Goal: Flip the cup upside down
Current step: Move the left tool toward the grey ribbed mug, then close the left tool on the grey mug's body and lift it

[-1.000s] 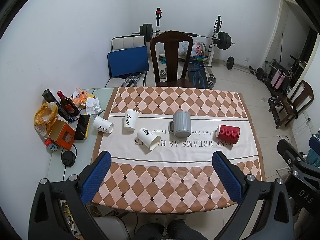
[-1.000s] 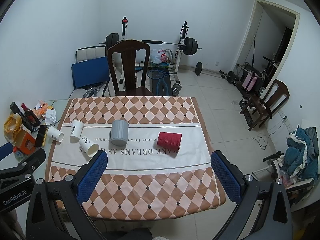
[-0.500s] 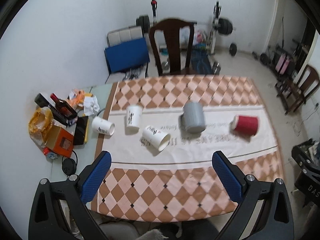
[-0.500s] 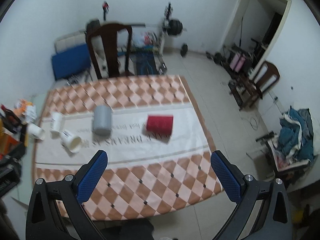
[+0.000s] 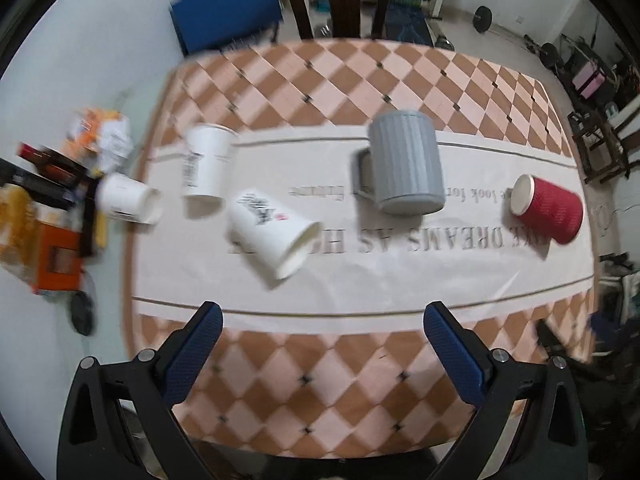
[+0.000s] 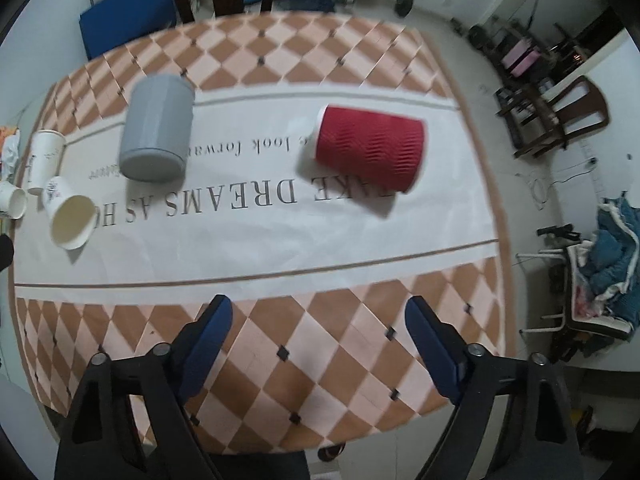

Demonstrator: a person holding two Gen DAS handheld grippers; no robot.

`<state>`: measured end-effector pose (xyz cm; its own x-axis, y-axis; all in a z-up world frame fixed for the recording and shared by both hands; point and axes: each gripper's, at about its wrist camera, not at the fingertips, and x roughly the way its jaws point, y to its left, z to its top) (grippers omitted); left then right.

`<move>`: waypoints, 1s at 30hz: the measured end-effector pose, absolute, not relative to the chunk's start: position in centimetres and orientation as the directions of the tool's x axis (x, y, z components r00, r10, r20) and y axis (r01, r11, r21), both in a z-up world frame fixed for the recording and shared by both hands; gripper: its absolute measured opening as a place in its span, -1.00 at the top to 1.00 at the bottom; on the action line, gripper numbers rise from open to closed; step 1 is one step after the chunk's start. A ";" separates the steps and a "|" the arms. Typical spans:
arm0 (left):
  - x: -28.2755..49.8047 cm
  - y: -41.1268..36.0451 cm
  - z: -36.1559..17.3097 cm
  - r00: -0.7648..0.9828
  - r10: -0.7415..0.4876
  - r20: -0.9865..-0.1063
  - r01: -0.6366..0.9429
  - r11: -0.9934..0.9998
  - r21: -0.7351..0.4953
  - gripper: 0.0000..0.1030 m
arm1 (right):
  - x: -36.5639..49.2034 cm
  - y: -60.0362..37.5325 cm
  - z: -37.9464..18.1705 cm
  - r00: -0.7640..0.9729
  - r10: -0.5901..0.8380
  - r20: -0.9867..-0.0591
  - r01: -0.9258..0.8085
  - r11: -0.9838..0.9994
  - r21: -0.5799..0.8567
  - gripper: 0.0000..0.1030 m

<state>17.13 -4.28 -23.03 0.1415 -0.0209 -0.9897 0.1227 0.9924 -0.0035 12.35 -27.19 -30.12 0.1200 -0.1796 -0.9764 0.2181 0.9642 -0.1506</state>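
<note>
Blue-padded and spread wide, the left gripper (image 5: 320, 338) and right gripper (image 6: 318, 330) are hovering empty over the near edge of the checked tablecloth (image 6: 280, 360), with nothing gripped yet. Farther in, the red cup (image 6: 370, 152) is lying on its side, awaiting flipping; the grey mug (image 6: 156, 136) beyond appears already inverted.

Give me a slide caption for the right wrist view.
Open right gripper above checkered tablecloth, facing a toppled red cup and gray mug.
</note>
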 end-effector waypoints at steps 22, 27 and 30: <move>30.0 -12.7 -33.7 -0.032 -0.090 -0.995 0.140 0.986 -0.094 -0.60 | 20.1 -34.9 -41.2 -0.107 -0.098 -0.989 0.237 0.964 -0.121 -0.48; 30.1 -13.0 -33.6 0.023 -0.069 -0.997 0.172 0.983 -0.064 -0.52 | 20.7 -35.3 -41.8 -0.117 -0.087 -0.989 0.242 0.964 -0.113 -0.48; 29.7 -13.2 -33.4 0.030 -0.074 -0.997 0.181 0.981 -0.067 -0.51 | 20.9 -35.7 -41.9 -0.116 -0.087 -0.990 0.237 0.965 -0.112 -0.48</move>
